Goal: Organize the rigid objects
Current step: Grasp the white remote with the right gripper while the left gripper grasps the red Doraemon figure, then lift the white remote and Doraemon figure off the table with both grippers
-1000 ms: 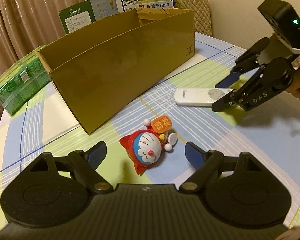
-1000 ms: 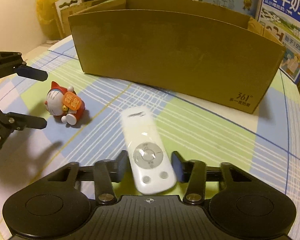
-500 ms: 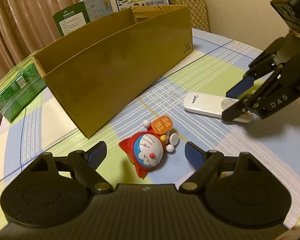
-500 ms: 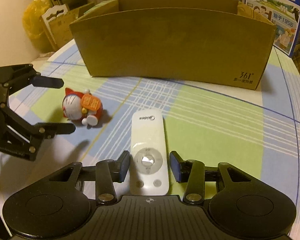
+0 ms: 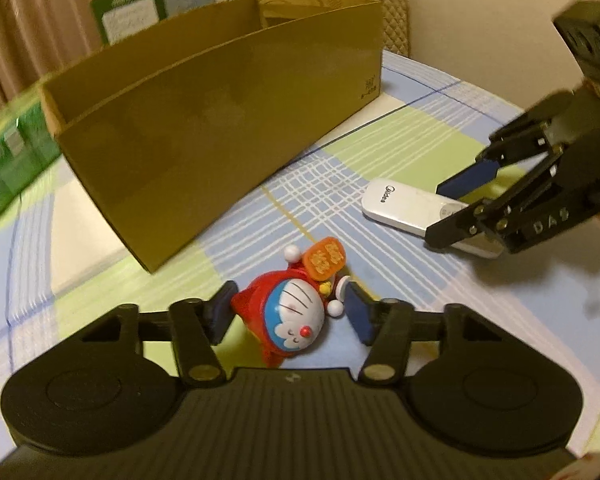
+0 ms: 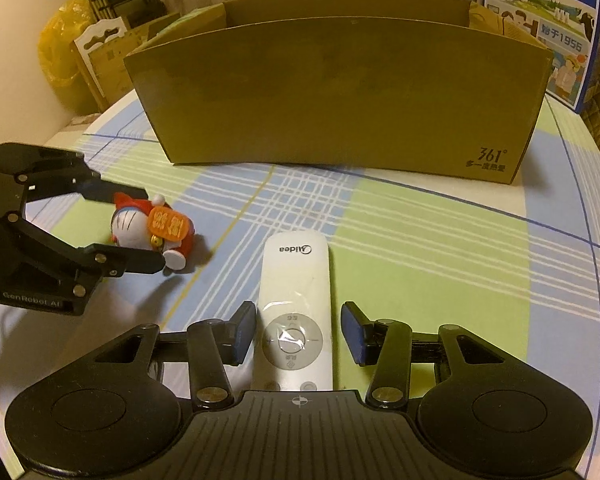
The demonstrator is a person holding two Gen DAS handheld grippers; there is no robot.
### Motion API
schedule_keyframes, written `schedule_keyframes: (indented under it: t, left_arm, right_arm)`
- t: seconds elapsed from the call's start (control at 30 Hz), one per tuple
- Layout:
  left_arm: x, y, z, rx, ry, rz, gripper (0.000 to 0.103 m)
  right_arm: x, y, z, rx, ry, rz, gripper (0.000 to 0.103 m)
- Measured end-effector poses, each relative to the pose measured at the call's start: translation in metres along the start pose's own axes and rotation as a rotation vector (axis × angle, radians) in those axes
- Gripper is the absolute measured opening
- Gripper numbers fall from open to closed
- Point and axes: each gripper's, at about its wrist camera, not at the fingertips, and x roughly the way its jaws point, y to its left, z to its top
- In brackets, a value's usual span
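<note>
So my left tongs (image 5: 286,312) have just been closing on the toy (image 5: 296,316), and now both pads pinch its sides; a second ago they stood wide around it. My right tongs (image 6: 298,338) straddle the remote (image 6: 296,312), left pad touching, right pad with a gap, so no grip. The toy's glossy rounded plastic, the remote a smooth white slab. Both lie on the plaid tablecloth (image 6: 440,248) in front of the open-topped cardboard box (image 6: 340,92), with bare cloth between them.
</note>
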Motion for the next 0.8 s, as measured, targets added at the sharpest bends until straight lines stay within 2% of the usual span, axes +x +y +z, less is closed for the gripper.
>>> schedule_keyframes:
  t: [0.1,0.17,0.43,0.63,0.7,0.73,0.8]
  left_arm:
    - [-0.001,0.0,-0.002,-0.034,0.018,-0.001,0.045]
    - [-0.002,0.001,-0.003,-0.077,0.035,0.0,0.04]
    - [-0.012,0.003,-0.014,-0.292,0.07,-0.062,0.04]
    - [-0.022,-0.019,-0.019,-0.196,0.058,-0.035,0.04]
    - [-0.024,-0.025,-0.02,-0.126,0.048,-0.016,0.049]
    - [-0.026,-0.028,-0.021,-0.081,0.033,0.002,0.058]
    - [-0.029,-0.035,-0.021,0.029,-0.01,0.024,0.061]
  right_arm:
    - [-0.001,-0.001,0.001,0.014,0.002,-0.004,0.043]
    - [-0.001,-0.002,0.001,0.029,0.005,-0.005,0.038]
    - [-0.006,-0.003,-0.001,0.056,0.019,-0.025,0.038]
    - [-0.016,0.005,-0.012,0.091,0.029,-0.055,0.038]
    - [-0.019,0.01,-0.016,0.092,0.028,-0.055,0.038]
    - [-0.019,0.012,-0.017,0.088,0.027,-0.057,0.038]
    - [-0.019,0.014,-0.018,0.084,0.023,-0.059,0.038]
